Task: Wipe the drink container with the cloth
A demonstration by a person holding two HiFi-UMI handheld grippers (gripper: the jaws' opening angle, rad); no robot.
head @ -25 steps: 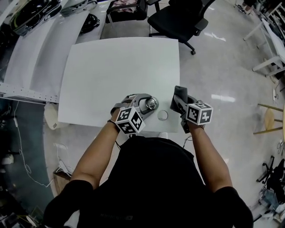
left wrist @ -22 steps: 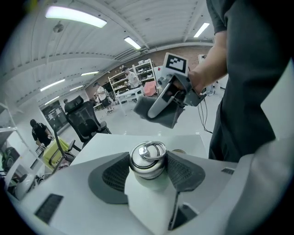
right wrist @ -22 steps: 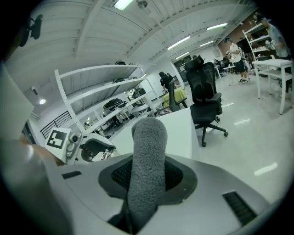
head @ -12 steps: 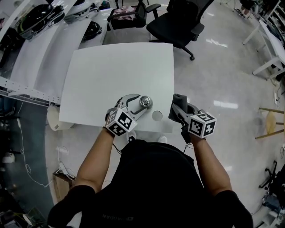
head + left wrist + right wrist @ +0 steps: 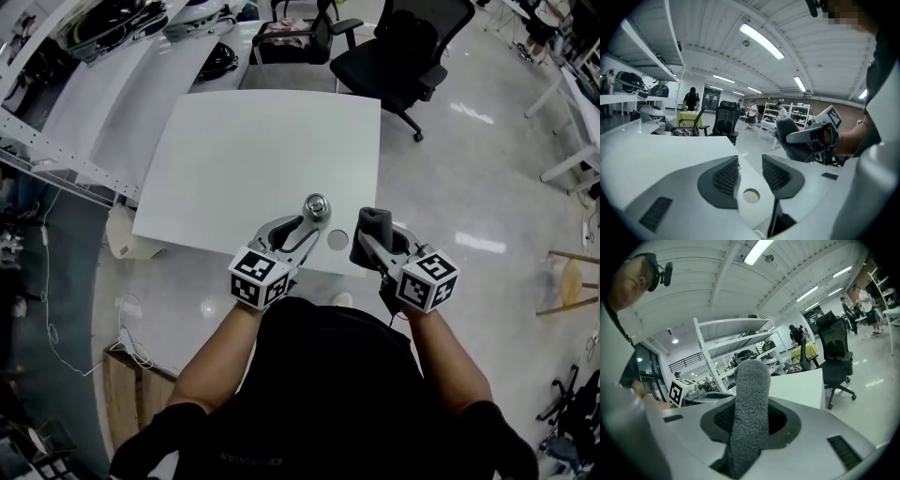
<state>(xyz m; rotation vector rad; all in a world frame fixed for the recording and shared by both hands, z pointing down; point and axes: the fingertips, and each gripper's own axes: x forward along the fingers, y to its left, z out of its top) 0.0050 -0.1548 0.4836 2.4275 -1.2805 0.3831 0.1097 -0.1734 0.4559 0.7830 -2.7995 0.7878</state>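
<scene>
drink container (image 5: pixel 316 204): small metal cylinder, upright on the white table (image 5: pixel 234 150), close to the front edge, seen top-down. It stands free, nothing touches it. Can't tell if the top is open or capped. A small pale round disc (image 5: pixel 337 239) lies flat just beside it on the person's side. Could be its lid, not sure.

left gripper (image 5: pixel 750 165): held above the table just short of the container, tips aimed roughly at it. Jaws stand apart and have just been closing partway. Nothing is between them, only table surface shows through the gap. So it has no hold on the container.

right gripper (image 5: pixel 752 423): clamped on the grey cloth (image 5: pixel 375 225), a rolled wad sticking out well past the tips. It sits right of the disc, near the container, not touching it.

My read: no wipe contact right now, and the container is unsupported. For the wiping pass:
- left opens wide enough, takes the container low on the wall and squeezes square. It looks like light metal on a slick table near the edge, so it will likely tip or skate otherwise.
- right puts the protruding cloth end on the wall, not the jaw tips. Stroke along and around the side with moderate pressure, pushing into the left's hold.
- keep both clear of the disc, which is easy to knock off the front edge.
</scene>
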